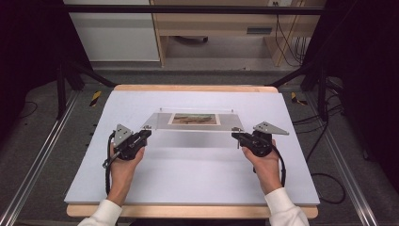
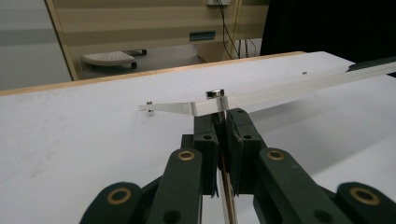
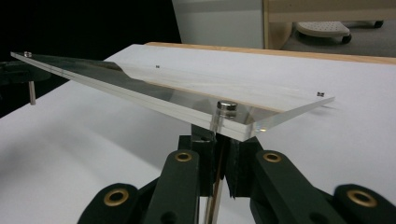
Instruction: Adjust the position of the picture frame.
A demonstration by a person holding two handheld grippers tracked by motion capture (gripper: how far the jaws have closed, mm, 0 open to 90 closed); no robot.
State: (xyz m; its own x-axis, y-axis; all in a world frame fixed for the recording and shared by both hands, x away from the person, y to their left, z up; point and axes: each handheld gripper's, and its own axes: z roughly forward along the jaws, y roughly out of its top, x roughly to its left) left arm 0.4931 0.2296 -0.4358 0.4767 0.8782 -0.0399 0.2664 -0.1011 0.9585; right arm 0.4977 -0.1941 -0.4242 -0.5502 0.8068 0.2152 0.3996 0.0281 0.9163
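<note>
A clear acrylic picture frame [image 1: 195, 126] holding a small landscape print [image 1: 195, 119] sits over the middle of the white table [image 1: 188, 179]. Its far edge is near the table and its near edge is raised. My left gripper [image 1: 147, 133] is shut on the metal post under the frame's near left corner. That post [image 2: 228, 186] runs between the jaws, below a round cap [image 2: 215, 94]. My right gripper [image 1: 235, 136] is shut on the post [image 3: 212, 196] under the near right corner, beneath its cap [image 3: 227, 106]. The plate [image 3: 177, 86] slopes away.
The white board has a wooden edge [image 1: 193, 88] at the back. Black frame rails [image 1: 70, 70] stand on both sides. A cabinet and a desk [image 1: 211, 23] lie beyond the table. Cables [image 1: 324, 141] trail on the floor at the right.
</note>
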